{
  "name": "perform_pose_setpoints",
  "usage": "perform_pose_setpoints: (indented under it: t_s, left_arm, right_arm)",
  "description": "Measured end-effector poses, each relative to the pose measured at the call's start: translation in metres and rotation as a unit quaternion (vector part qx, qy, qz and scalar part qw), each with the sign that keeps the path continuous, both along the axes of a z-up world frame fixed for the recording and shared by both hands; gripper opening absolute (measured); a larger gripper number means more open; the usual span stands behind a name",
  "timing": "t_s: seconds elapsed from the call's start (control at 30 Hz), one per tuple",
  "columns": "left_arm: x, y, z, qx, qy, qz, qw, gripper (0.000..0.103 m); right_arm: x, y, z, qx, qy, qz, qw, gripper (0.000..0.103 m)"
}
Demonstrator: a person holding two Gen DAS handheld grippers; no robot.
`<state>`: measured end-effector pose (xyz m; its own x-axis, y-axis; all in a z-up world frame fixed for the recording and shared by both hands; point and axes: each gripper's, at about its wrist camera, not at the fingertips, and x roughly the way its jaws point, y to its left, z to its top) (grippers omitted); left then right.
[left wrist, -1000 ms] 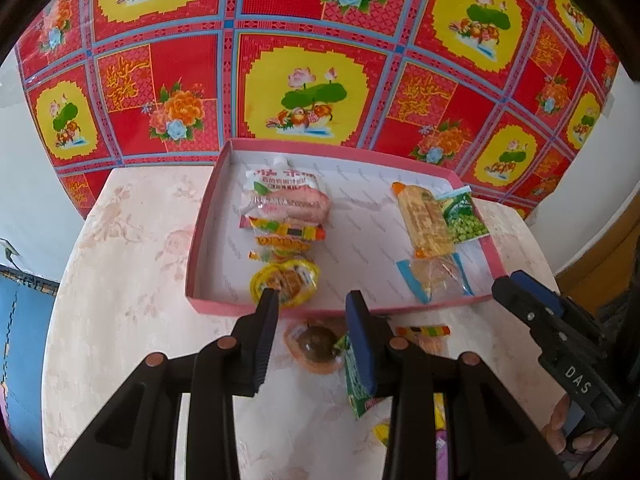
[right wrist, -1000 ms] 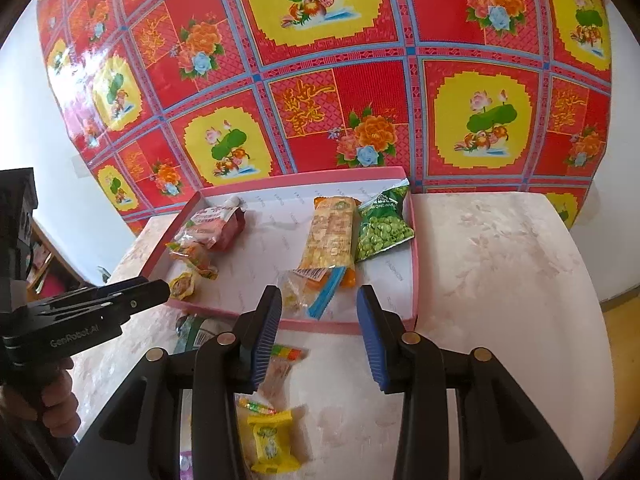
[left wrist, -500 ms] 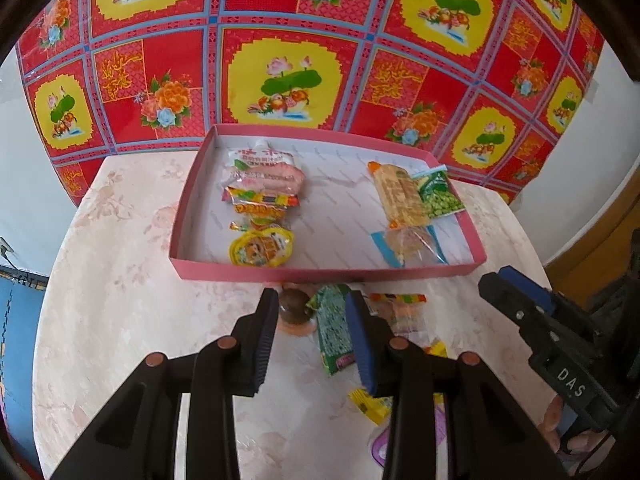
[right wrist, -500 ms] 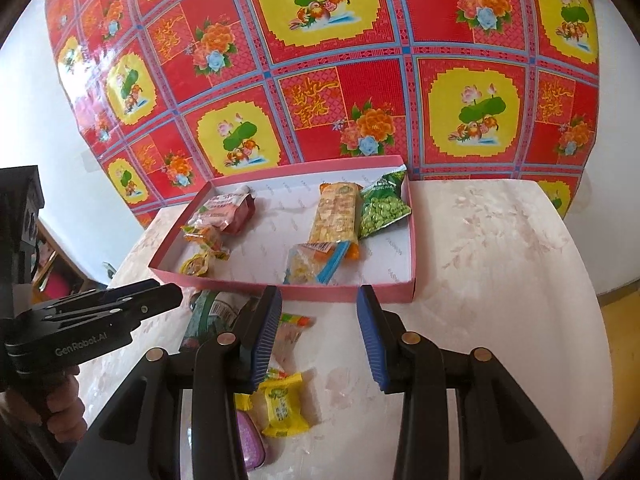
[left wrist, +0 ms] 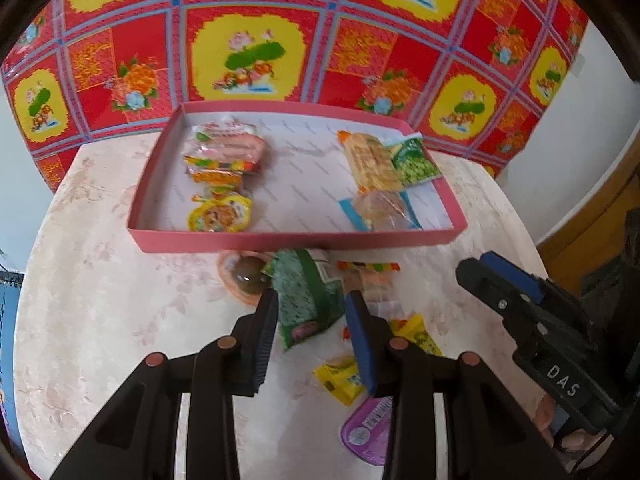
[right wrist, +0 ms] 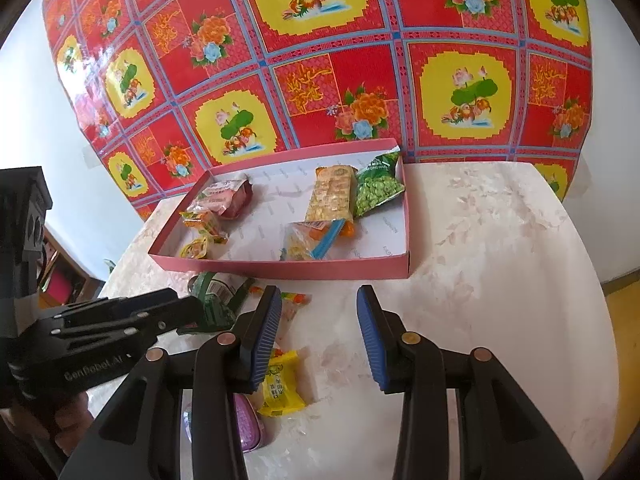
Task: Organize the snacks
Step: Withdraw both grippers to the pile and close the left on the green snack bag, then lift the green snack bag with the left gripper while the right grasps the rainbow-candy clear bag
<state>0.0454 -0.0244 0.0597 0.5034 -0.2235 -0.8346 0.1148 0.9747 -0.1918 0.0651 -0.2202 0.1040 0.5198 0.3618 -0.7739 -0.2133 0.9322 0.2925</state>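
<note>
left gripper [left wrist: 310, 312]: jaws apart, empty, above green patterned snack packet [left wrist: 306, 296] | right gripper [right wrist: 318, 320]: jaws apart, empty | shallow pink cardboard tray [left wrist: 280, 240] just behind packet

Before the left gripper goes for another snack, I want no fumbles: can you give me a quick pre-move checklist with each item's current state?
1. Left gripper empty, jaws apart: ok.
2. Right gripper empty, jaws apart: ok.
3. Target lined up: ok, the green packet lies on the table just ahead of the left fingertips.
4. Target free of neighbours: not ok, the round brown snack and an orange wrapper crowd it.
5. Room in the pink tray: ok, its middle is bare.
6. Grippers clear of each other: cannot tell, though they look apart in both views.
</note>
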Motion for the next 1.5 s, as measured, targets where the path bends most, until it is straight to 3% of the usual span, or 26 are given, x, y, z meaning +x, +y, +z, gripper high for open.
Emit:
perform_pose_setpoints:
  t_s: [0.27, 0.7, 1.23, 1.33, 1.4, 1.5]
  left_arm:
    - [0.006, -0.014, -0.011, 0.033, 0.002, 0.008, 0.9994, 0.037]
    - [0.01, -0.034, -0.021, 0.091, -0.019, 0.005, 0.9957, 0.049]
    - [0.006, -0.034, -0.022, 0.102, -0.032, 0.004, 0.9942, 0.053]
    - [0.011, -0.034, -0.025, 0.1, -0.027, 0.003, 0.9946, 0.058]
    - [0.016, -0.032, -0.033, 0.095, -0.007, 0.002, 0.9954, 0.058]
    - [0.015, -0.028, -0.032, 0.087, -0.01, 0.011, 0.9961, 0.054]
  right_arm:
    - [-0.001, -0.005, -0.005, 0.007, 0.007, -0.003, 1.0, 0.04]
    - [0.0, -0.014, -0.014, 0.019, 0.017, -0.011, 1.0, 0.04]
    - [-0.001, -0.014, -0.014, 0.019, 0.018, -0.01, 1.0, 0.04]
    - [-0.001, -0.013, -0.014, 0.018, 0.018, -0.01, 1.0, 0.04]
    - [-0.001, -0.011, -0.013, 0.016, 0.019, -0.009, 1.0, 0.04]
    - [-0.001, -0.01, -0.012, 0.013, 0.017, -0.008, 1.0, 0.04]
